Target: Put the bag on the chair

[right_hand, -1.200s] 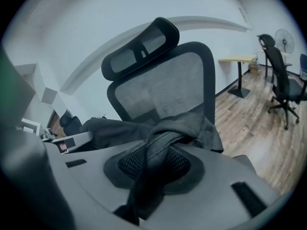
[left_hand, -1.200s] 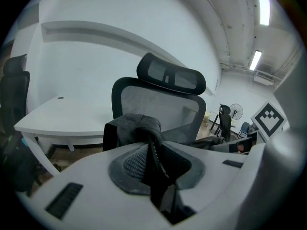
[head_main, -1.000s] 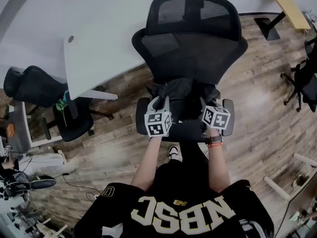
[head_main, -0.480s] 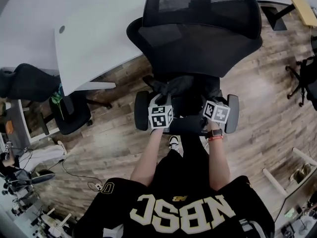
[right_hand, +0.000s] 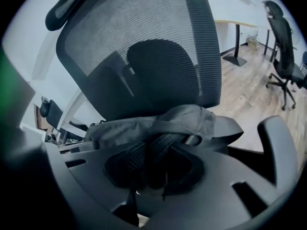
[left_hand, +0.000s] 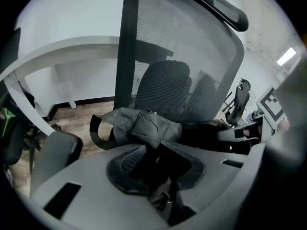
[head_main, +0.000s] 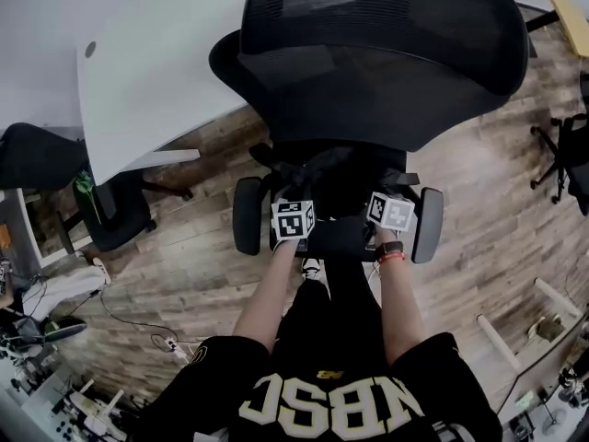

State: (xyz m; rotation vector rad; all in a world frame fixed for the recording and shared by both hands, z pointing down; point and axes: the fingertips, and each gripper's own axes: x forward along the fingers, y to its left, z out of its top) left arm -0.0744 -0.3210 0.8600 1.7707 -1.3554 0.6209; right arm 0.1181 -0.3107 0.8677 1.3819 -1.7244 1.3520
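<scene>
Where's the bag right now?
In the head view the bag sits at the centre, over the black chair seat, between its armrests, gripped by the left tool and the right tool.

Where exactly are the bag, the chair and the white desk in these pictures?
bag (left_hand: 144,124): left gripper view, on its crumpled grey fabric.
chair (head_main: 368,90): head view, on the middle of its backrest.
desk (head_main: 156,72): head view, on its bare white top.

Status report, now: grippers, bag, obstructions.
Grippers: left gripper and right gripper both shut on bag. Over chair seat, between armrests; touchdown unclear. No obstruction seen.
</scene>
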